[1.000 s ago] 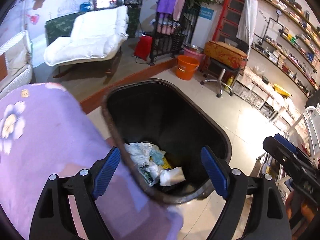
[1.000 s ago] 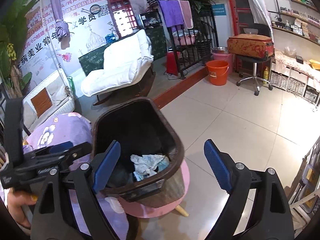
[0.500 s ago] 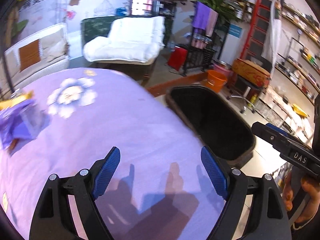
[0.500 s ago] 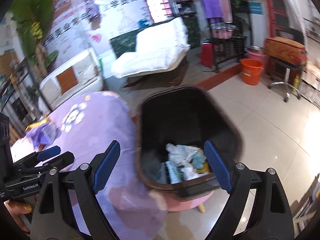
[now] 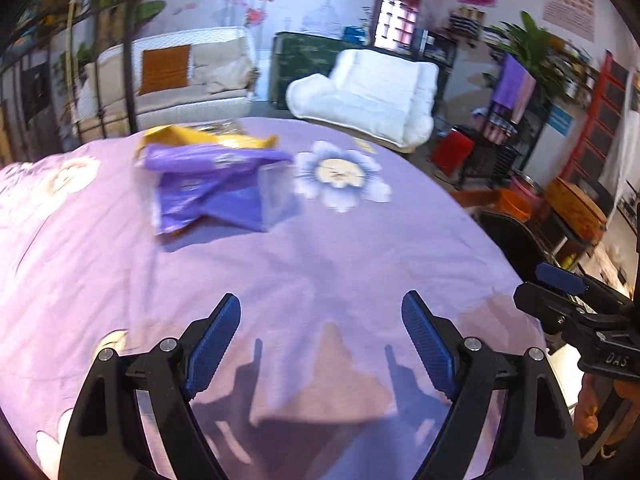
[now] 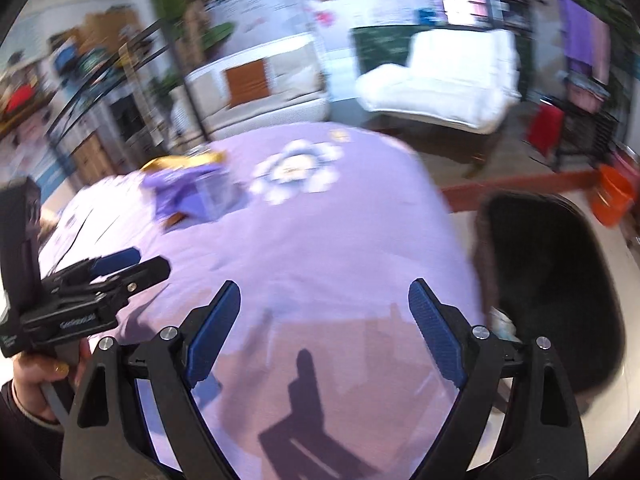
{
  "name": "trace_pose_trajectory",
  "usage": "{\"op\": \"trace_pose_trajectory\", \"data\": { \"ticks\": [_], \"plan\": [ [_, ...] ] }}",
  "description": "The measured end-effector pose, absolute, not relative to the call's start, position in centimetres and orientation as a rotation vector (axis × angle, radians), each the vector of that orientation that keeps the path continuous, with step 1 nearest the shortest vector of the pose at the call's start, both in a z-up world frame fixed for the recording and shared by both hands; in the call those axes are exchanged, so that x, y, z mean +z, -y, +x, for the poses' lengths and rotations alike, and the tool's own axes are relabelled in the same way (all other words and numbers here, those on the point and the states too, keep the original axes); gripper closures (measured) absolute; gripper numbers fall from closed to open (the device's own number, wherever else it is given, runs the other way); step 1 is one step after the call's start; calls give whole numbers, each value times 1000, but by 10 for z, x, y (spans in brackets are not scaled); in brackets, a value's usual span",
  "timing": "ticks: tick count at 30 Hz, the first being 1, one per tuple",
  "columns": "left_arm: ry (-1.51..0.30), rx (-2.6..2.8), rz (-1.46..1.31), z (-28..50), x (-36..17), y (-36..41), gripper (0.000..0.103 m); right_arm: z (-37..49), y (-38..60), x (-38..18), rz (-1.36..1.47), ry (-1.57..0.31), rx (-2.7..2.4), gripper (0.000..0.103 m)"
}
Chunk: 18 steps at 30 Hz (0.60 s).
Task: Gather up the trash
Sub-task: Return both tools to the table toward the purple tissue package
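Now we hold left gripper [image 5: 321, 334] and right gripper [image 6: 324, 328] spread wide, empty, over purple tablecloth [image 5: 340, 264]. Purple-yellow wrappers [image 5: 208, 178] lie far side; bin [image 6: 556, 280] beside table edge. Risk: light, crinkly wrappers sliding away under hurried pinch.

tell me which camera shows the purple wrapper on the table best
The left wrist view: the purple wrapper lies large and fairly sharp on the lilac tablecloth, a yellow packet behind it. The right wrist view shows it smaller, at the left, smeared by motion blur.
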State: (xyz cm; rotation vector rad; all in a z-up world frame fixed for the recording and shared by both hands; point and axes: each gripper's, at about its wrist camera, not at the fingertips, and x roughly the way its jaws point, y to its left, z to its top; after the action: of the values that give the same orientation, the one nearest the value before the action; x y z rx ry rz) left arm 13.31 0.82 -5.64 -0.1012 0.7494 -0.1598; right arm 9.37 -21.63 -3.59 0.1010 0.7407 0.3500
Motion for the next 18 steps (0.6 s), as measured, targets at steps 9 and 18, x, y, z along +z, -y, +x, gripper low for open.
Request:
{"op": "trace_pose_trajectory", "data": {
  "ticks": [9, 18],
  "plan": [
    [-742, -33, -198, 123, -55, -81, 21, 138, 101, -24, -100, -749, 547, 18],
    [-743, -12, -243, 123, -59, -115, 21, 193, 26, -24, -331, -700, 610, 30]
  ]
}}
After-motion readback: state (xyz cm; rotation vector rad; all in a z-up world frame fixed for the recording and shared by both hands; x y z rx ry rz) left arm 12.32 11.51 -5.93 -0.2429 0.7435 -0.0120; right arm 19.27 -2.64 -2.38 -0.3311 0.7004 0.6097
